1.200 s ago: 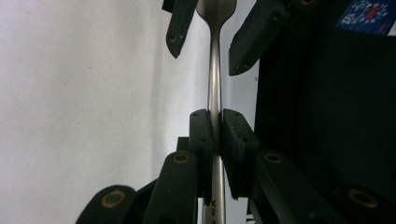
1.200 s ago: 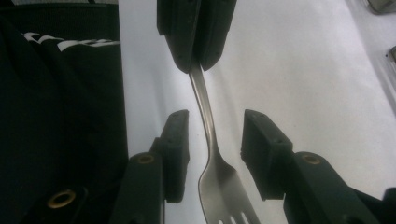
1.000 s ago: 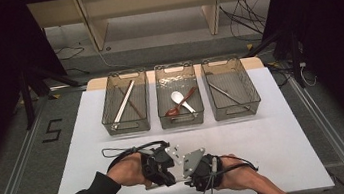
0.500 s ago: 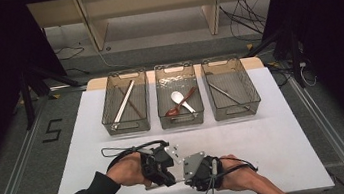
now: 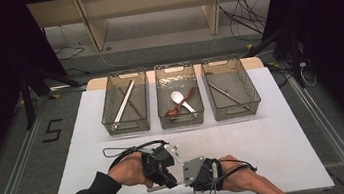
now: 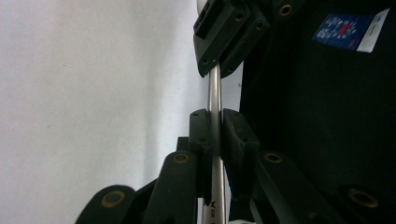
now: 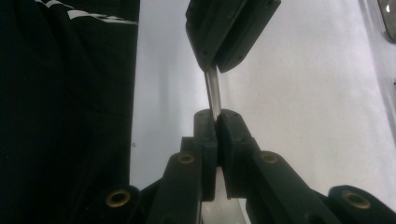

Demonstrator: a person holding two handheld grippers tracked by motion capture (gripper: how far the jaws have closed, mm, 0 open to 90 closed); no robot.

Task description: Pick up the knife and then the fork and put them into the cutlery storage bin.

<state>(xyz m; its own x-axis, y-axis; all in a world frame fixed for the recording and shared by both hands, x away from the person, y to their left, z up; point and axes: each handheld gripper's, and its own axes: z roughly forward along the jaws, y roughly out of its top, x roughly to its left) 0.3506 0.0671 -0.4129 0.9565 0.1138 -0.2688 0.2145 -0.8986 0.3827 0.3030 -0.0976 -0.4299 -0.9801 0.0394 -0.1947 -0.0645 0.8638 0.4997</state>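
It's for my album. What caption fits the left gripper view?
Two black tools pinch one shiny metal stick over a white table.

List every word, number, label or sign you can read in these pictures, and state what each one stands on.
"5": black figure on the grey floor left of the table.
"X": mark on the metal utensil handle; the small print after it is too blurred to read.
Blue, red and white sticker on the dark body at the upper right of the left gripper view: too small to read.
White print on the black sleeve: cut off, unreadable.
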